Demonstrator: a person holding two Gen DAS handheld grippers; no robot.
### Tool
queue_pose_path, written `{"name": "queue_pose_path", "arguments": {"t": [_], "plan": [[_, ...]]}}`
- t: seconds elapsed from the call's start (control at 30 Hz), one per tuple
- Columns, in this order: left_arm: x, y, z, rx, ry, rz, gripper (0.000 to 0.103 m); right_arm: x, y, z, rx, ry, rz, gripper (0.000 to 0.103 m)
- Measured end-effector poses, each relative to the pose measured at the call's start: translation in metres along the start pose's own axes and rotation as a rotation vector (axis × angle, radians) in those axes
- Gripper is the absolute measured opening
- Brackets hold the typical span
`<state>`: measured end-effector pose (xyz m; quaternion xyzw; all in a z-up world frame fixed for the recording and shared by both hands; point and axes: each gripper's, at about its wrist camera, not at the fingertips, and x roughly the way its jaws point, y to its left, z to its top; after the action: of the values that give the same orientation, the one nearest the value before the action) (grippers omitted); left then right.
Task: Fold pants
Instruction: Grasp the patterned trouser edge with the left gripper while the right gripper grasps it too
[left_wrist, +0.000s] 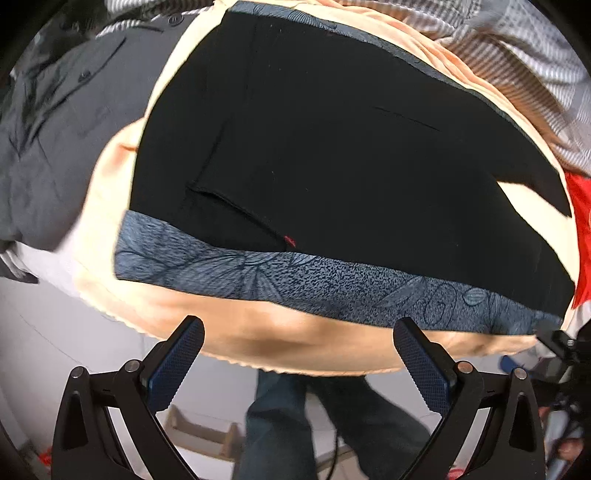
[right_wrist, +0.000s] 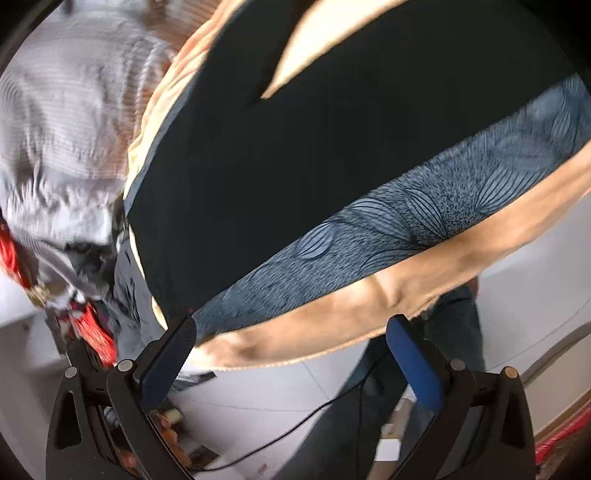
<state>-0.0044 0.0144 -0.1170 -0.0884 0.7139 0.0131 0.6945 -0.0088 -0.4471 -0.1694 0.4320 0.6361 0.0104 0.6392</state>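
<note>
both the left gripper (left_wrist: 297, 334) and the right gripper (right_wrist: 291, 330) hover with fingers spread wide, grasping nothing, just off the near edge of the peach cushion (left_wrist: 258, 339). on that cushion lies a blue patterned cloth (left_wrist: 332, 284), and on it the black pants (left_wrist: 332, 147) lie flat. beyond the cushion sit grey garments (left_wrist: 55, 129). to fold well, i judge each gripper should pinch one pants edge only, not the cloth beneath.
</note>
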Motion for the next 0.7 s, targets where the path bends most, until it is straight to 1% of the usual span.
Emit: {"name": "queue_pose_path", "arguments": {"t": [0.07, 0.17, 0.23, 0.33, 0.4, 0.5, 0.57, 0.6, 0.67, 0.7], "plan": [[0.007, -0.001, -0.002, -0.007, -0.011, -0.010, 0.103, 0.013, -0.015, 0.004, 0.018, 0.006, 0.021, 0.100], [0.018, -0.002, -0.004, -0.021, -0.031, -0.059, 0.103, 0.027, -0.034, 0.007, 0.038, 0.011, 0.067, 0.097], [0.024, -0.002, -0.006, -0.028, -0.027, -0.067, 0.103, 0.036, -0.045, 0.010, 0.047, 0.024, 0.100, 0.090], [0.030, 0.002, -0.007, -0.050, -0.034, -0.101, 0.103, 0.046, -0.063, 0.015, 0.089, 0.026, 0.205, 0.082], [0.030, 0.004, -0.009, -0.056, -0.041, -0.110, 0.103, 0.050, -0.071, 0.018, 0.118, 0.009, 0.275, 0.079], [0.032, 0.007, -0.009, -0.050, -0.041, -0.117, 0.103, 0.055, -0.075, 0.021, 0.138, -0.005, 0.342, 0.074], [0.032, 0.009, -0.009, -0.047, -0.039, -0.125, 0.103, 0.059, -0.076, 0.023, 0.154, 0.000, 0.394, 0.068], [0.032, 0.009, -0.009, -0.048, -0.037, -0.128, 0.103, 0.060, -0.076, 0.024, 0.164, 0.004, 0.423, 0.065], [0.032, 0.013, -0.010, -0.054, -0.031, -0.143, 0.103, 0.065, -0.075, 0.025, 0.194, 0.021, 0.490, 0.052], [0.033, 0.013, -0.010, -0.061, -0.027, -0.150, 0.103, 0.066, -0.074, 0.026, 0.206, 0.032, 0.518, 0.035]]}}
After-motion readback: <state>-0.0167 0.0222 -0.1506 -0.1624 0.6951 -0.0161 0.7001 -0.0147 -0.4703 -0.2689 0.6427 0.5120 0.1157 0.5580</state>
